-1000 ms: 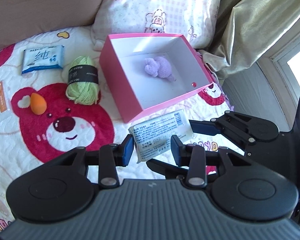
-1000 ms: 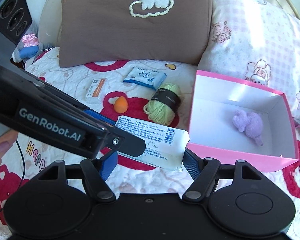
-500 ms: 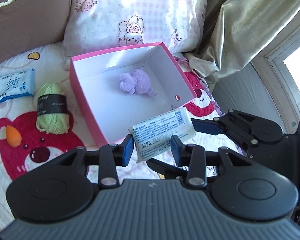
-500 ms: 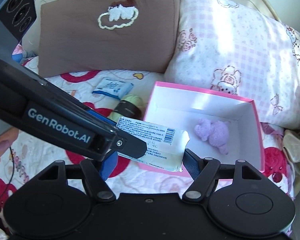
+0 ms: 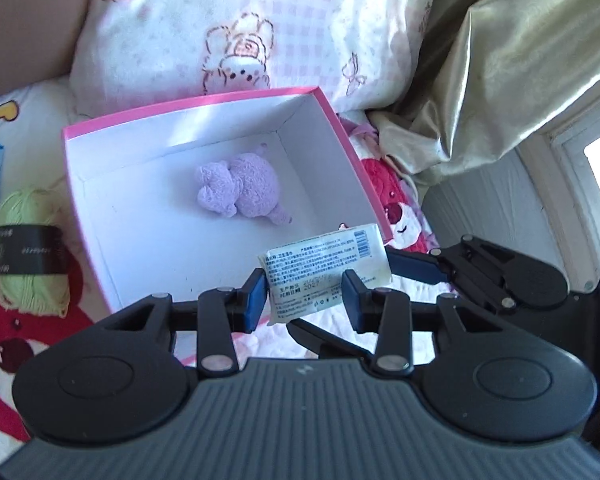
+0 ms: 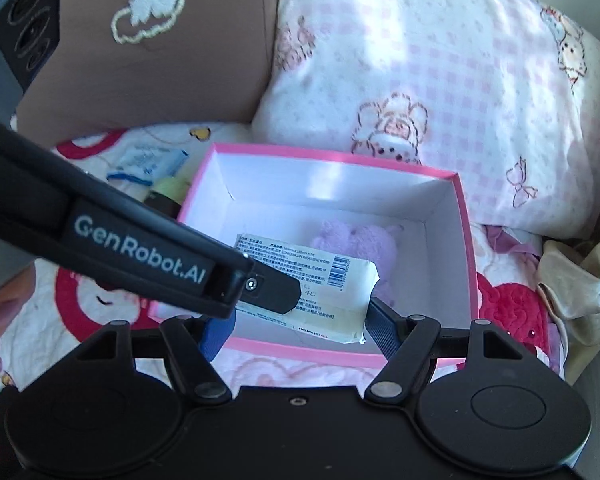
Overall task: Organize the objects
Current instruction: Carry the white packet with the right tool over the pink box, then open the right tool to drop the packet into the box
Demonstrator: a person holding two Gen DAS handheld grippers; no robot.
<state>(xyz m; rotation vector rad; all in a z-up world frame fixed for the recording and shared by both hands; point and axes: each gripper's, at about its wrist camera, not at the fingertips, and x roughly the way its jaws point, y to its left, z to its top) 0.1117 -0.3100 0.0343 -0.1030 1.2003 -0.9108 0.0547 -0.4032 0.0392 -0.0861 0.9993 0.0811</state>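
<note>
A white wet-wipe packet [image 5: 324,264] with black print is held by both grippers above the near end of an open pink box [image 5: 88,216]. My left gripper [image 5: 304,298] is shut on the packet's narrow sides. My right gripper [image 6: 298,330] is shut across the packet [image 6: 320,280] the long way. One left finger [image 6: 268,292] crosses in from the left over the packet in the right wrist view. A purple plush toy [image 5: 244,192] lies inside the box [image 6: 466,240], partly hidden behind the packet in the right wrist view.
A green yarn ball [image 5: 30,256] with a black band and a blue tissue pack [image 6: 152,160] lie on the bear-print quilt left of the box. A pink check pillow [image 5: 240,20] and a brown pillow [image 6: 160,60] stand behind. A gold curtain [image 5: 500,60] hangs at right. A hand [image 6: 4,304] shows at the left edge.
Both grippers carried the packet together from the quilt toward the box, and it now hangs over the box's near end. The orange sponge and the small packet have left the views.
</note>
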